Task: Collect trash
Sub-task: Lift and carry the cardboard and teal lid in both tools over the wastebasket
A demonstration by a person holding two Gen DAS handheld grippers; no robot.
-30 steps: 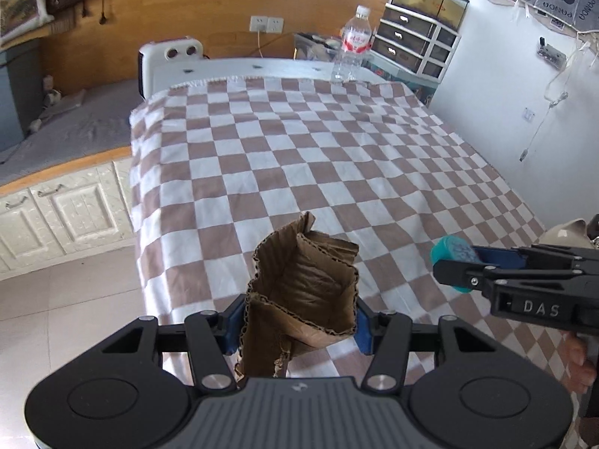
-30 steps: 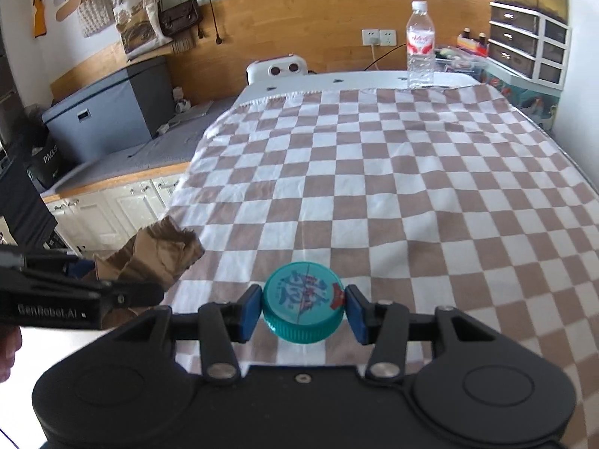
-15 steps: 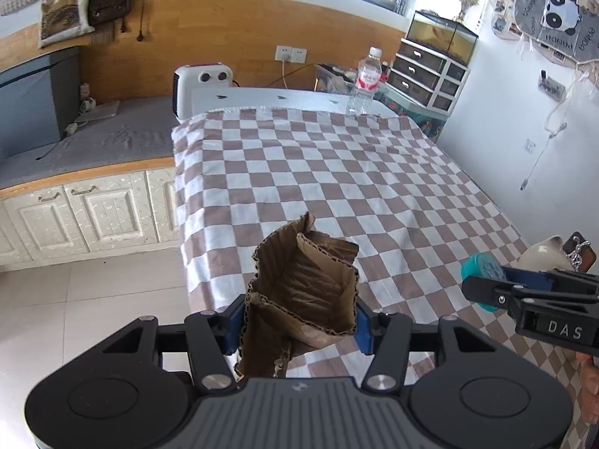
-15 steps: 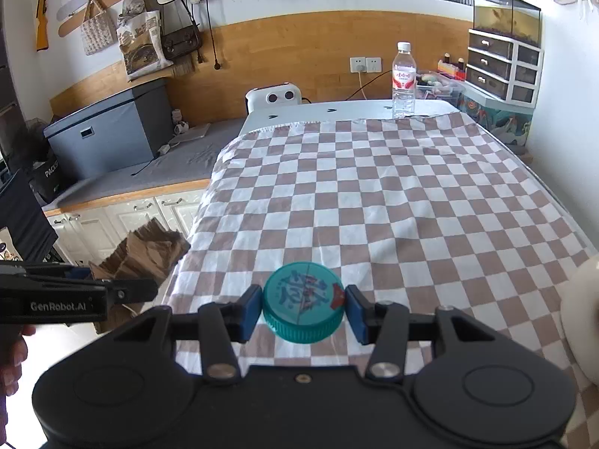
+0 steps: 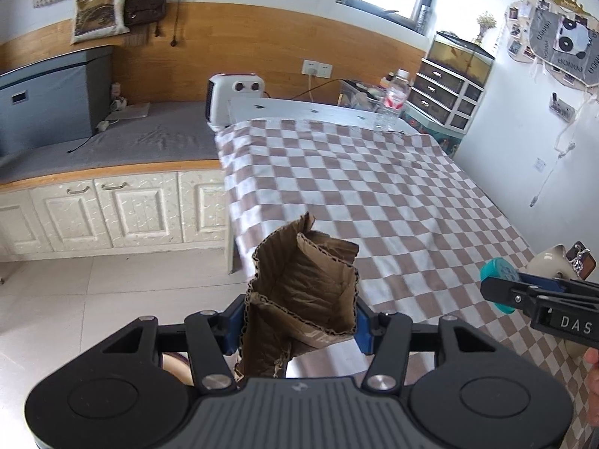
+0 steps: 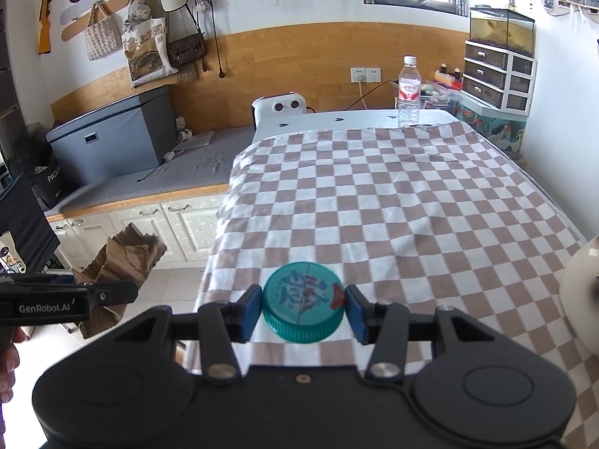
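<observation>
Two grippers loaded. Left gripper (image 5: 299,321): fingers pinching crumpled cardboard piece (image 5: 303,295), held up over the floor beside the desk's (image 6: 374,194) near corner. Right gripper (image 6: 303,308): fingers pinching teal bottle cap (image 6: 303,301), held above the checkered cloth.

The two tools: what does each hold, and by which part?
Left tool clamps the crumpled brown cardboard piece by its lower side edges. Right tool clamps the round teal plastic cap across its ribbed rim.
</observation>
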